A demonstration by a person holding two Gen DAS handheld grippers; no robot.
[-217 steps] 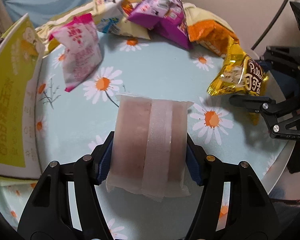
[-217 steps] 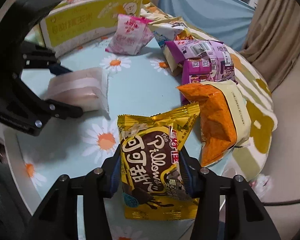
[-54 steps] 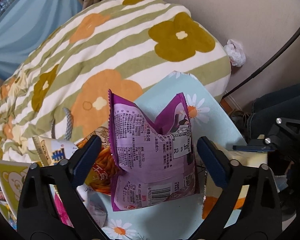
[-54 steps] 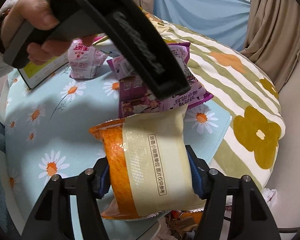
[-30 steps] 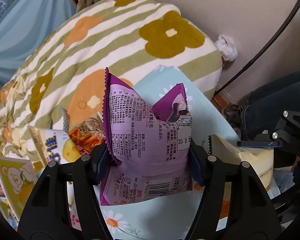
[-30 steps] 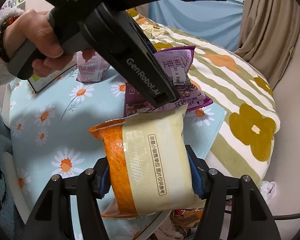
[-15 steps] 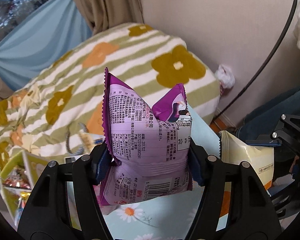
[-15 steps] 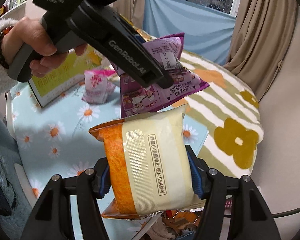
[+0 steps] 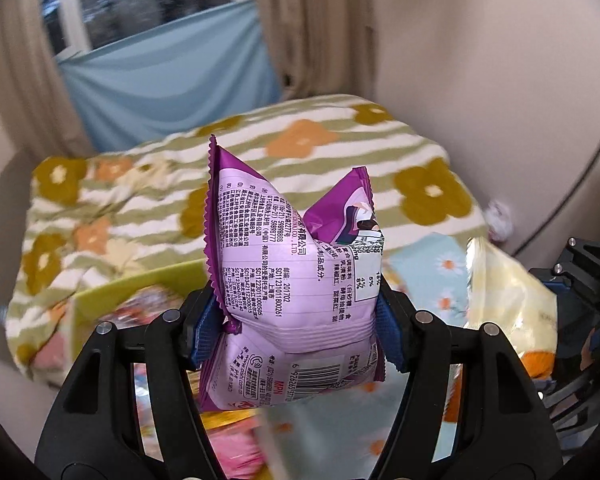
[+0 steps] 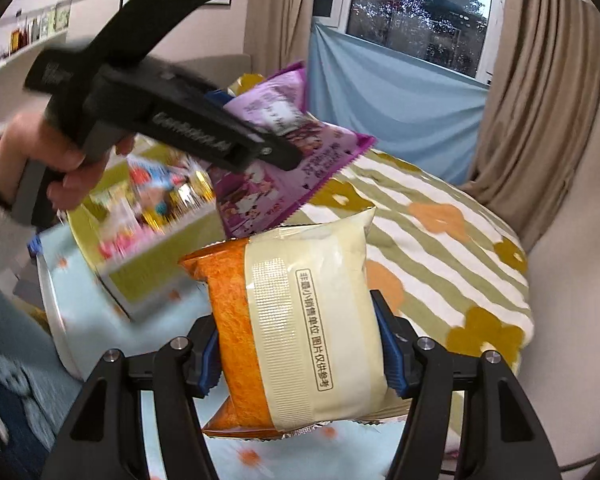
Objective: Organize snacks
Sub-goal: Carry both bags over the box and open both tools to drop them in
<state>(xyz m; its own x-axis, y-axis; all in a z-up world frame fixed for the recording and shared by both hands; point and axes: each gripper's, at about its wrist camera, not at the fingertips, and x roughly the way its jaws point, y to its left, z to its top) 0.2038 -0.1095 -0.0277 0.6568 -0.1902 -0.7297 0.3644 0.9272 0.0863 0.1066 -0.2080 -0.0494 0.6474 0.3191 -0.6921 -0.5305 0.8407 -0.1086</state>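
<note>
two packets are held aloft: purple foil snack bag [image 9: 296, 280] pinched in left gripper [image 9: 296, 328], orange-and-cream packet [image 10: 300, 320] in right gripper [image 10: 300, 352]. both are best lowered over yellow-green cardboard box [image 10: 148, 264] before release.

The snack packet [image 9: 296, 292] is purple with a lilac printed back; the other packet [image 10: 300, 320] is orange and cream. The blanket [image 9: 340, 148] has green-and-white stripes with orange and olive flowers, and the bench [image 10: 84, 320] cloth is pale blue with daisies.
</note>
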